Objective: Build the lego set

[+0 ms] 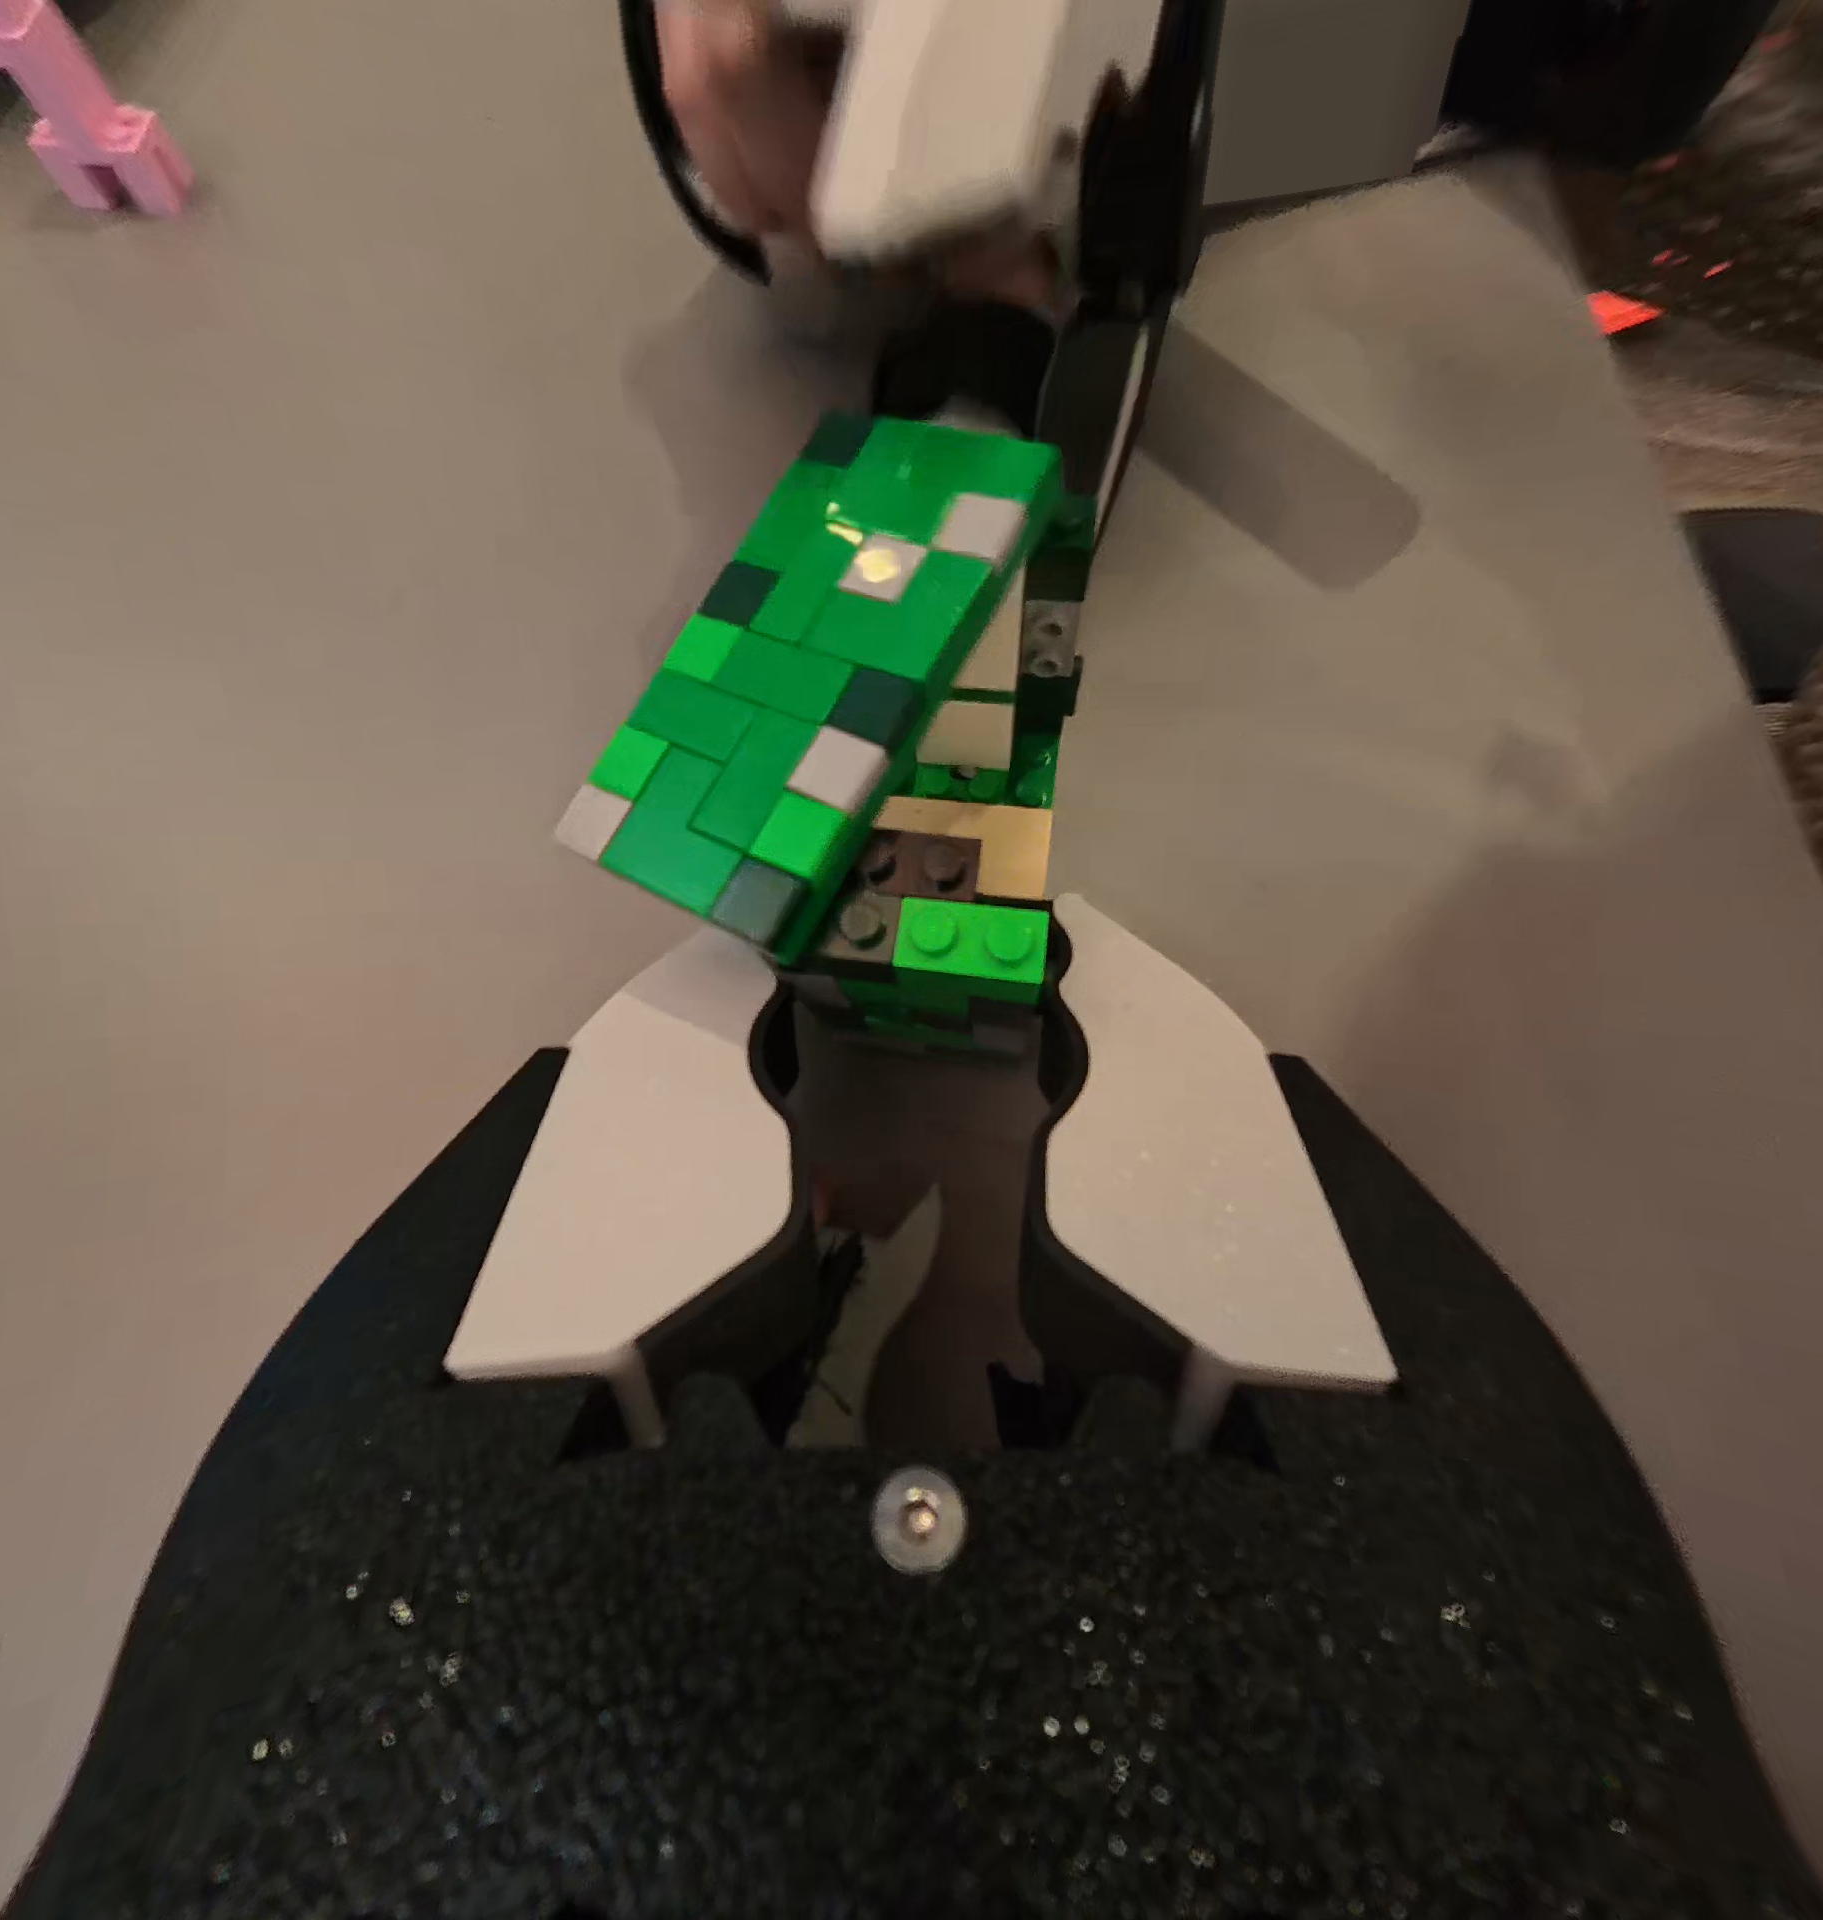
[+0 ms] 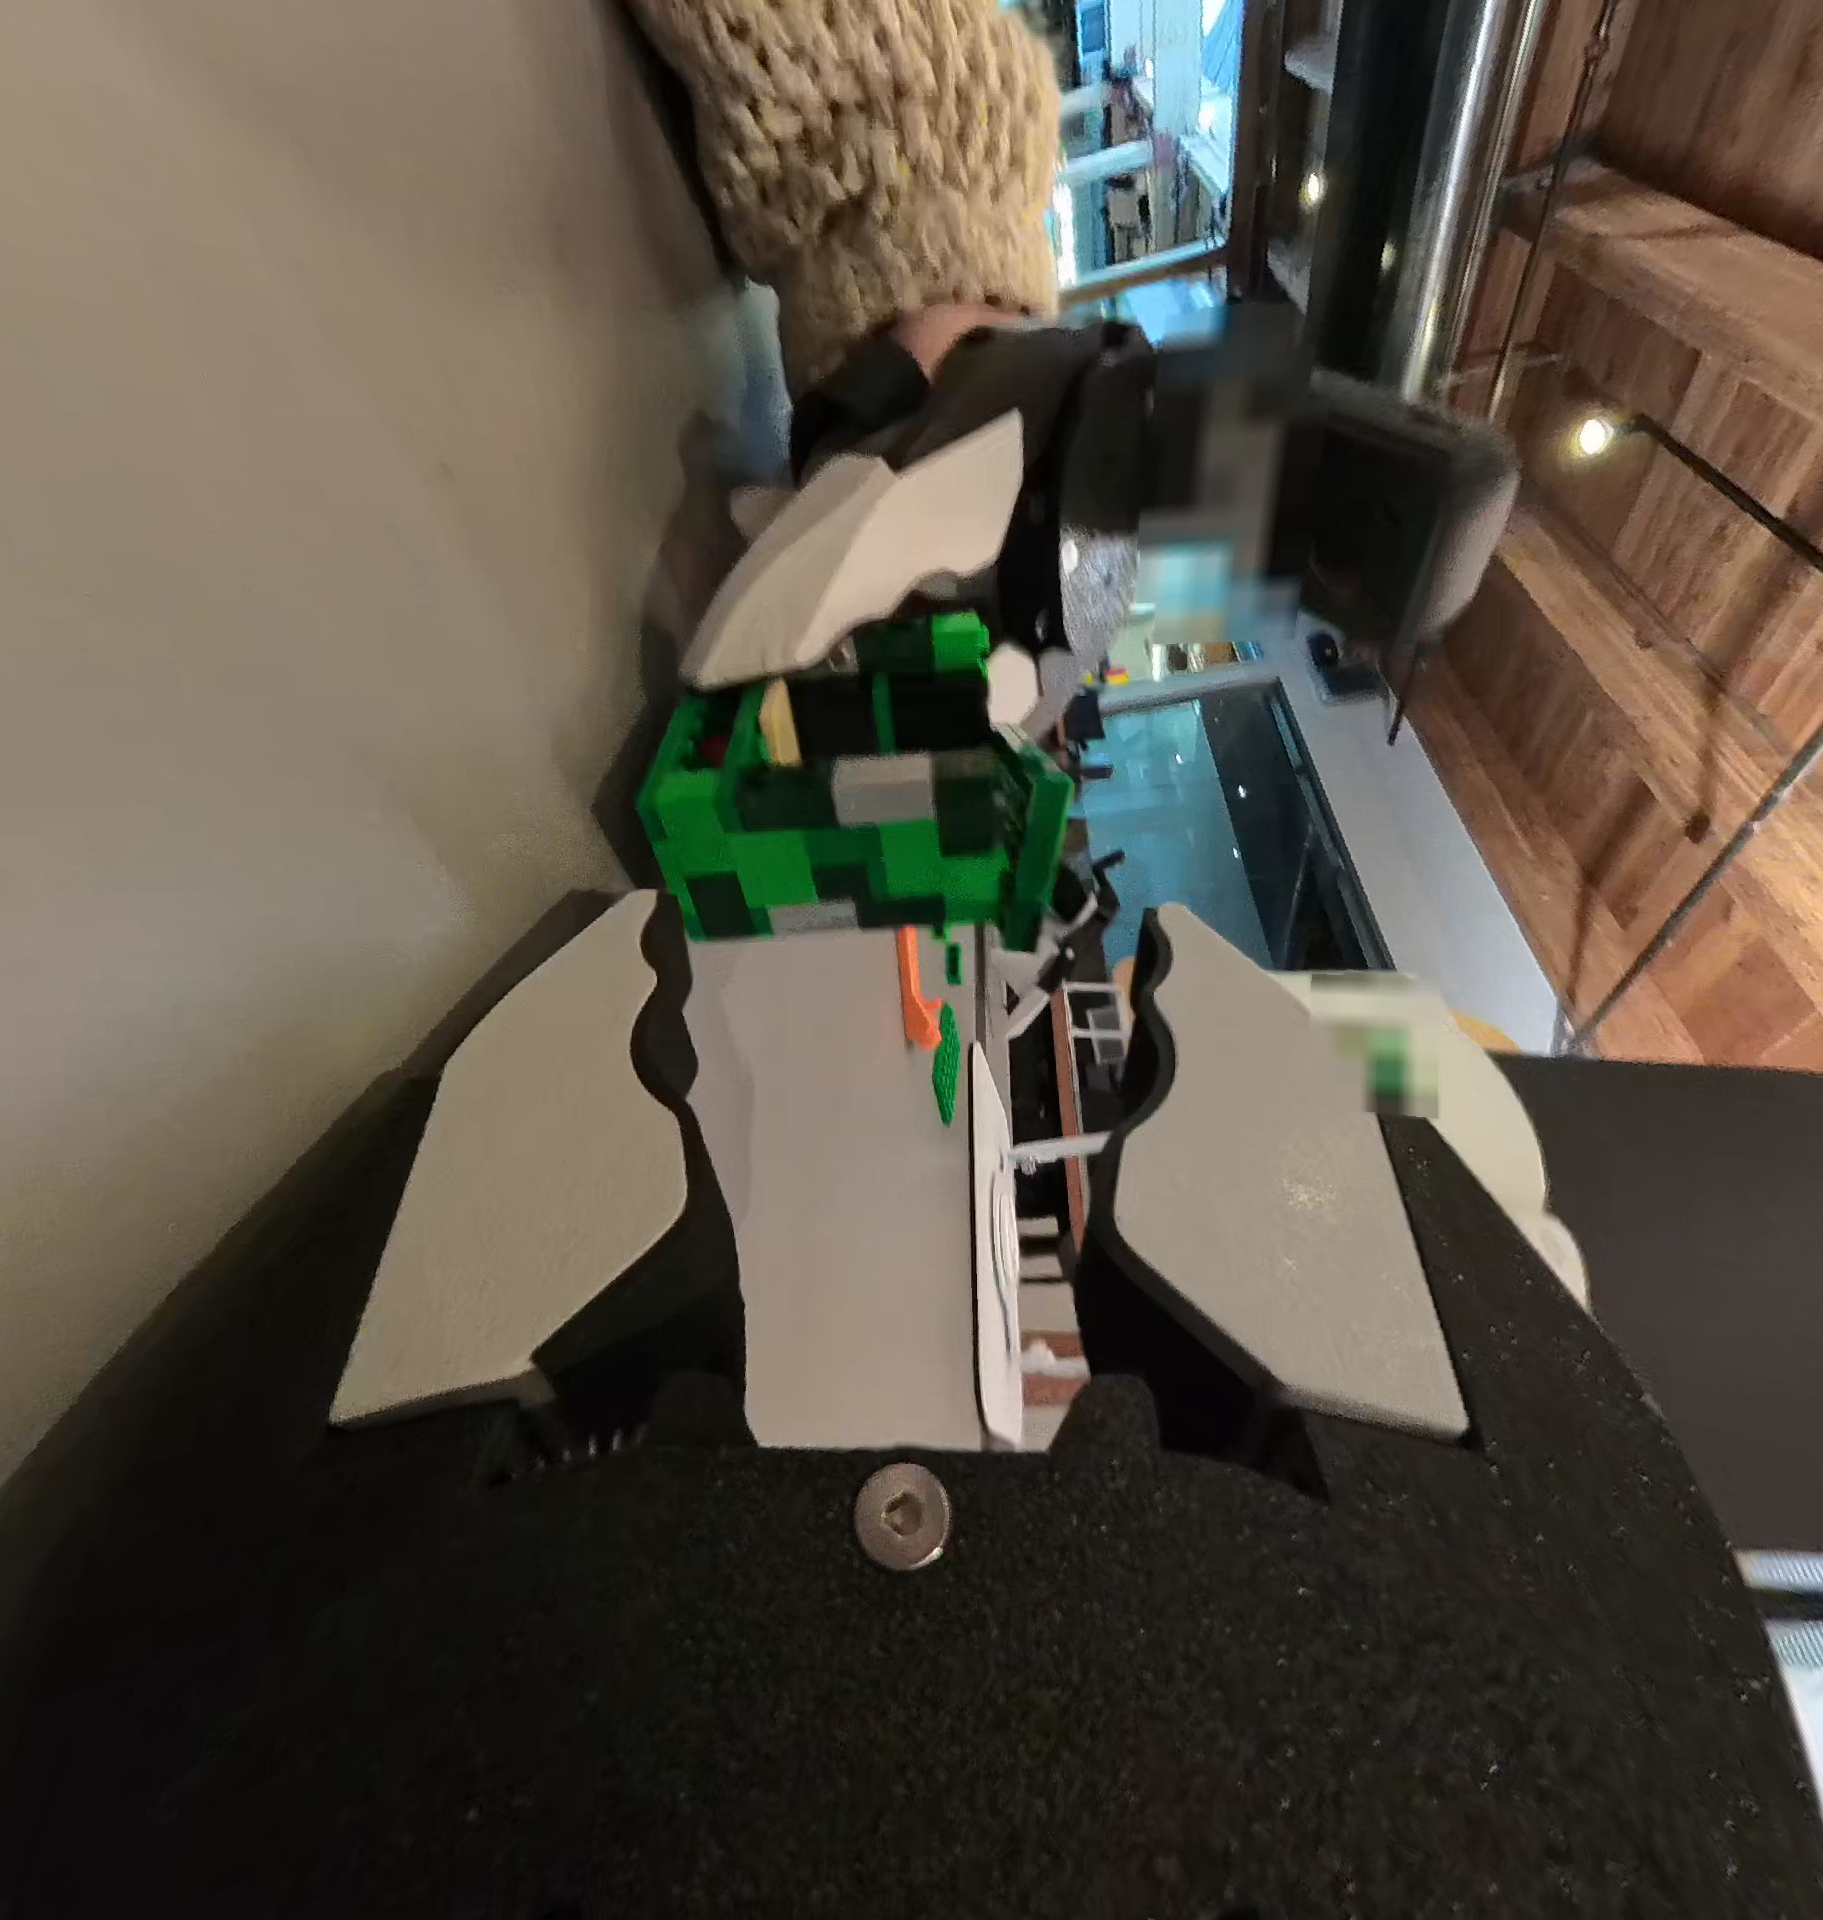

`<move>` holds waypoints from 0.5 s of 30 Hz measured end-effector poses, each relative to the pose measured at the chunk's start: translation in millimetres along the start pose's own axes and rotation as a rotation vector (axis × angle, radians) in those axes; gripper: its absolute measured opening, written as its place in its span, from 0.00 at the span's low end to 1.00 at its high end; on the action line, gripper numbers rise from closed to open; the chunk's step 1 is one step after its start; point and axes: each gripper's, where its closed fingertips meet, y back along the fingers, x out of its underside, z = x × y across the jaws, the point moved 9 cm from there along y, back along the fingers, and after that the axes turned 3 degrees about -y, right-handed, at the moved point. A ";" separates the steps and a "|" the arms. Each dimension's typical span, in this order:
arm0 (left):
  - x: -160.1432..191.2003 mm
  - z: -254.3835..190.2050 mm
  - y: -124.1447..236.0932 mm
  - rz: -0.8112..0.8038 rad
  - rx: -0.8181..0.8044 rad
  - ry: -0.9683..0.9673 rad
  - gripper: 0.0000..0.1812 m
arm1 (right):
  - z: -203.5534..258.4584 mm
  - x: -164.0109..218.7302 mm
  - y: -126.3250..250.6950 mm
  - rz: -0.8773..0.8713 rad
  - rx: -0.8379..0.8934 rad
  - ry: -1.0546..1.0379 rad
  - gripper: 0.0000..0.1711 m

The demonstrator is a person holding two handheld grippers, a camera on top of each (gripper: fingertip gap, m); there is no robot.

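Observation:
A green lego build [image 1: 974,940] with tan and dark bricks inside is held off the beige table [image 1: 263,644]. My left gripper [image 1: 917,961] is shut on its near end. A green tiled side panel [image 1: 813,675] with a few grey tiles stands swung out to the left of the build. My right gripper [image 2: 902,951] is open, with its fingertips right at the near face of the same build [image 2: 855,831]. The left gripper's white finger [image 2: 855,551] shows on the build's far end. In the left wrist view the right gripper [image 1: 938,135] is a blur beyond the build.
A pink lego figure [image 1: 96,135] stands at the table's far left. An orange tool [image 2: 917,997] and a small green plate [image 2: 946,1060] lie on the table near a white round disc [image 2: 990,1195]. A person's knit sleeve [image 2: 865,156] is behind the left gripper. The grippers' ends are close to 5 cm from one another. The pink lego figure [image 1: 96,135] is about 25 cm from both grippers' fingertips.

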 end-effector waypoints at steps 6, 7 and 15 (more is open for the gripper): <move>2.9 0.5 -0.4 0.037 -0.065 -0.026 0.24 | -14.7 34.4 15.9 0.117 0.086 -0.213 0.43; 2.9 0.5 -0.4 0.037 -0.071 -0.027 0.24 | -18.4 38.7 16.9 0.132 0.106 -0.277 0.40; 5.9 -8.1 2.6 0.043 -0.085 -0.085 0.24 | -29.4 50.2 3.3 0.242 -0.118 -0.841 0.24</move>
